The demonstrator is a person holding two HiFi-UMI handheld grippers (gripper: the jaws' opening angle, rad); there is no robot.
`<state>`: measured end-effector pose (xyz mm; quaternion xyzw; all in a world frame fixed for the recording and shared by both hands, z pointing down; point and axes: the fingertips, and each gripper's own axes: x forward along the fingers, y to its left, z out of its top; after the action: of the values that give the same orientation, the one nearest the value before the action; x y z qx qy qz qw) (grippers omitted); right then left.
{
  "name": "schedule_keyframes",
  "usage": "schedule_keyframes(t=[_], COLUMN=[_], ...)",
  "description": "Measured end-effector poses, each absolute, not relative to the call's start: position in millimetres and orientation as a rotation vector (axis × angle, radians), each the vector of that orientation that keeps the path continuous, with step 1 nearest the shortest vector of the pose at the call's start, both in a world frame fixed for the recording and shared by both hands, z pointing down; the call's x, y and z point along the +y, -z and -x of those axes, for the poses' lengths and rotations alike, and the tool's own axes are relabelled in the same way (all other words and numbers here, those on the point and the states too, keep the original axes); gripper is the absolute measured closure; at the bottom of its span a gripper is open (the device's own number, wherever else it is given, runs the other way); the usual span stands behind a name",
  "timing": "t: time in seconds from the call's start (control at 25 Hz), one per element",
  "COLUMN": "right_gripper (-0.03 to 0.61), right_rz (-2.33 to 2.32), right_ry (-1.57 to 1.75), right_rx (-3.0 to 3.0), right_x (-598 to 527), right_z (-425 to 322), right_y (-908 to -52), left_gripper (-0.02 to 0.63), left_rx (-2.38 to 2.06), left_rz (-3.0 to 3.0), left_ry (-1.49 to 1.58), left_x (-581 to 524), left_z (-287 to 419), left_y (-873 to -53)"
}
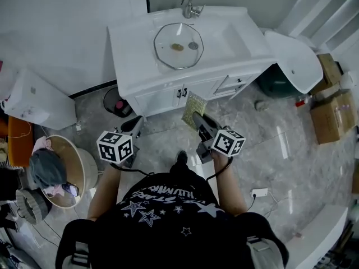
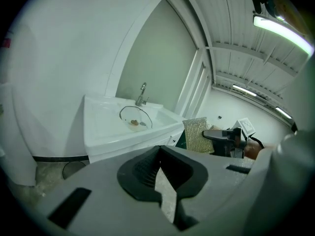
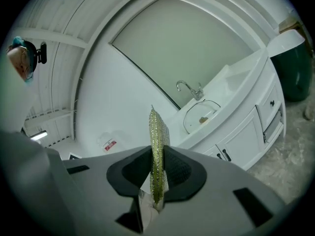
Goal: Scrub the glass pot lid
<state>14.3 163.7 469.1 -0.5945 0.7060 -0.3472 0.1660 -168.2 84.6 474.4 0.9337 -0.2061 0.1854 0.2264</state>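
The glass pot lid lies flat in the white sink basin, with two small round things seen through it. It also shows in the left gripper view as lid and in the right gripper view as lid. My right gripper is shut on a gold-green scrub pad, held upright on edge in front of the cabinet, well short of the lid; pad, pad. My left gripper hangs lower left of the vanity, jaws together and empty.
The white vanity cabinet carries a chrome faucet behind the basin. A black bin stands at its left foot. A laundry basket is at left, cardboard boxes and a green container at right.
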Motion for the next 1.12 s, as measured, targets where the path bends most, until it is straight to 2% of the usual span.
schedule_keyframes(t=[0.52, 0.8, 1.12], right_gripper=[0.512, 0.512, 0.514], right_rz=[1.591, 1.536, 1.616], right_ry=[1.051, 1.076, 1.101], right_rx=[2.047, 1.997, 2.011], right_x=[105.8, 83.1, 27.3], right_z=[-116.1, -123.8, -142.2], right_y=[-476.0, -477.1, -488.8], left_gripper=[0.604, 0.604, 0.604], left_rx=[-0.771, -0.785, -0.711], left_rz=[-2.494, -2.436, -2.426], left_ry=[-0.504, -0.515, -0.524], left_x=[29.4, 8.8, -70.7], left_z=[95.5, 88.5, 54.7], left_y=[-479.6, -490.7, -511.1])
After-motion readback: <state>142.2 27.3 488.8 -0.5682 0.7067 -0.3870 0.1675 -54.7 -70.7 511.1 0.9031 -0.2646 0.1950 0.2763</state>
